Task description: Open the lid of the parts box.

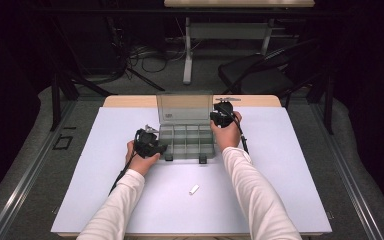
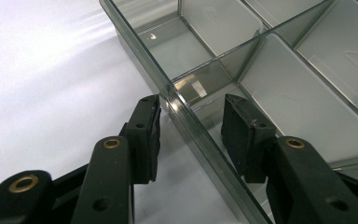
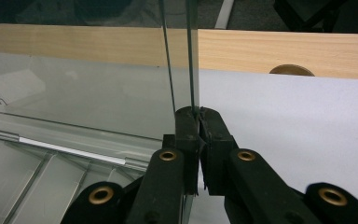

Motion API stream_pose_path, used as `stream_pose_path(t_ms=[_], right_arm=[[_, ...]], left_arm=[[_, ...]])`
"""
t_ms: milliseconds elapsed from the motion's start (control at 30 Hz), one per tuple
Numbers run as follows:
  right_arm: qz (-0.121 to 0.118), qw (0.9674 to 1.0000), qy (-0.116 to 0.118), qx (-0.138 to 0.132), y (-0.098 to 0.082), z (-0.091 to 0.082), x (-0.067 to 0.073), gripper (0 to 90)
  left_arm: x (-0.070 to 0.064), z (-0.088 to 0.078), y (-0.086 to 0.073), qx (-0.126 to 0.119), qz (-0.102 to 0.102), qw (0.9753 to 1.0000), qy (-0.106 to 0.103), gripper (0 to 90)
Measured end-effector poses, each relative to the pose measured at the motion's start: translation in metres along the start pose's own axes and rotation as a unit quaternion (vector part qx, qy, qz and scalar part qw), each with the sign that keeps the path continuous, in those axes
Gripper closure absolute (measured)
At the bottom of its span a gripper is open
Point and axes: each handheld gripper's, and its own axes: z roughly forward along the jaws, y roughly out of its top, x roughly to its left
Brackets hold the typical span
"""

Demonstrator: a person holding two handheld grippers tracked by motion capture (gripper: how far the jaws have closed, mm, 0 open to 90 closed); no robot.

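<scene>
White sheeting (image 1: 105,165) is covering the wooden table (image 1: 130,101) where we are working, with dark floor, cables and a black chair (image 1: 260,72) lying beyond its far edge. Near the middle of the far half of the sheet is sitting our clear plastic compartment box (image 1: 187,141), its transparent lid (image 1: 185,107) standing upright at the back. We are pinching the right edge of that lid with our right gripper (image 3: 198,122), whose jaws are pressed narrow on the thin pane. Our left gripper (image 2: 191,126) is straddling the box's left wall near the front corner; its jaws are standing partly apart, one pad outside and one inside, with a gap showing on each side of the wall. Closer to us, a small white oblong piece (image 1: 194,189) is lying on the sheet, well apart from the box.
</scene>
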Motion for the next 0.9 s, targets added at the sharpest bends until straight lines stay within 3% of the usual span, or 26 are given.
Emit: stream_pose_path(t_ms=[300, 900], right_arm=[[0.016, 0.9999, 0.002, 0.003, 0.002, 0.006, -0.002, 87.3], [0.018, 0.9998, -0.001, 0.012, 0.004, 0.011, -0.003, 87.8]], left_arm=[[0.0, 0.0, 0.0, -0.001, 0.0, 1.0, -0.002, 57.3], [0.001, 0.0, 0.0, -0.003, -0.003, 1.0, -0.002, 57.9]])
